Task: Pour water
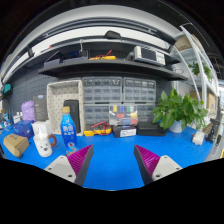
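Showing the tongs [112,162] spread wide above a blue table [112,150], nothing between the two pink pads [80,158]. Ahead of the left finger, well apart from it, stand a blue bottle with a yellow cap [68,128], a white cup [42,143] beside it, a white mug [39,128] and a brown object [15,145] farther left. Beyond the right finger a potted plant [182,108] stands near the table's far edge; straight ahead lie a clear box [124,117] and drawer cabinets [118,92] under a shelf [105,63].
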Demonstrator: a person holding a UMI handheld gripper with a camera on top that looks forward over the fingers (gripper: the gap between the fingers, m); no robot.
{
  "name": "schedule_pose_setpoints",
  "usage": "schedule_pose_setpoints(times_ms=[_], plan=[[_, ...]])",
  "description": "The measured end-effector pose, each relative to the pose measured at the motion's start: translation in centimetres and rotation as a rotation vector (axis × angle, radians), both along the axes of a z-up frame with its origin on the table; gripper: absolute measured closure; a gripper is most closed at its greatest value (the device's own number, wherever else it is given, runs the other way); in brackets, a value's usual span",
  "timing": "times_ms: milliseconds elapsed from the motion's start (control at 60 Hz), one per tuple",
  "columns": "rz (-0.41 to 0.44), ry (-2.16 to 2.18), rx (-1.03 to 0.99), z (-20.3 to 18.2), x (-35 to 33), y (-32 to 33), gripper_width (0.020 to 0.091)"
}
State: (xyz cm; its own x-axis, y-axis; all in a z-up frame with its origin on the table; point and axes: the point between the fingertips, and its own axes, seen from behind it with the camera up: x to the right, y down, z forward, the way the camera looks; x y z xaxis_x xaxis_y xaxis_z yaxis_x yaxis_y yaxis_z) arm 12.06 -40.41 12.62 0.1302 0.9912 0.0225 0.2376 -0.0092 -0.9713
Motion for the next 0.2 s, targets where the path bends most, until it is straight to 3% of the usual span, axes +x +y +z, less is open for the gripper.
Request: schedule_pose_setpoints(times_ms=[200], plan=[[-0.001, 0.028, 0.012, 1.4, 0.5, -0.1, 0.0269]])
